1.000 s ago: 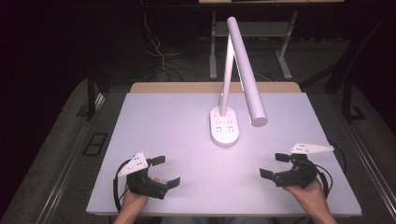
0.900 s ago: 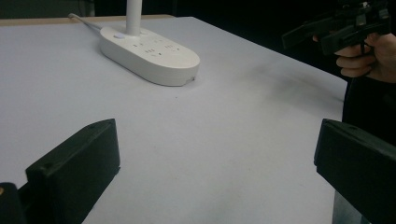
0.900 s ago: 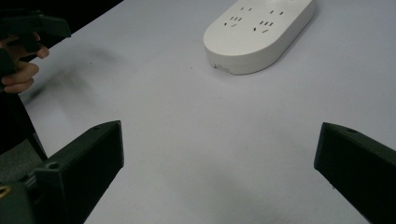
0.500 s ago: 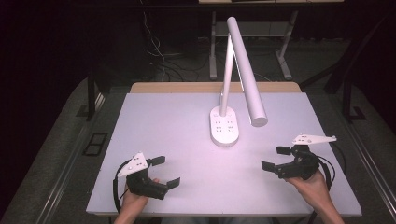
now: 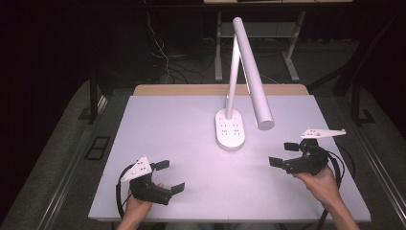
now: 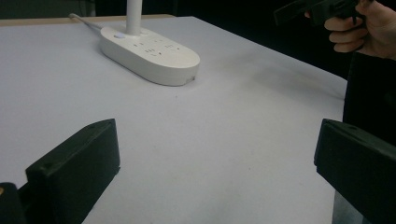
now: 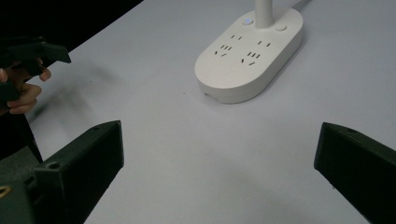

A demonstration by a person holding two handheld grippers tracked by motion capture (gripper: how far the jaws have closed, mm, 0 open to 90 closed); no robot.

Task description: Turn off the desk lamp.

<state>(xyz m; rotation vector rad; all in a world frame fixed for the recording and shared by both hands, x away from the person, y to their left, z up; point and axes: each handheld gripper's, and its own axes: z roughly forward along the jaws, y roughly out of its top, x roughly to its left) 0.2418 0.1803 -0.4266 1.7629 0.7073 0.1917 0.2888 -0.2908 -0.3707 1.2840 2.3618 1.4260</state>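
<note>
Since a second ago the right gripper (image 5: 282,154) has risen and edged toward the desk lamp (image 5: 230,130), while the left gripper (image 5: 169,175) has stayed put near the table's (image 5: 158,120) front edge. One lamp stands a little back of the table's centre, its oval base carrying sockets and two small buttons, head angled down to the right. Two grippers, both with jaws wide apart and empty. It looks like the approach stage; next, the right one must close in on the base.
</note>
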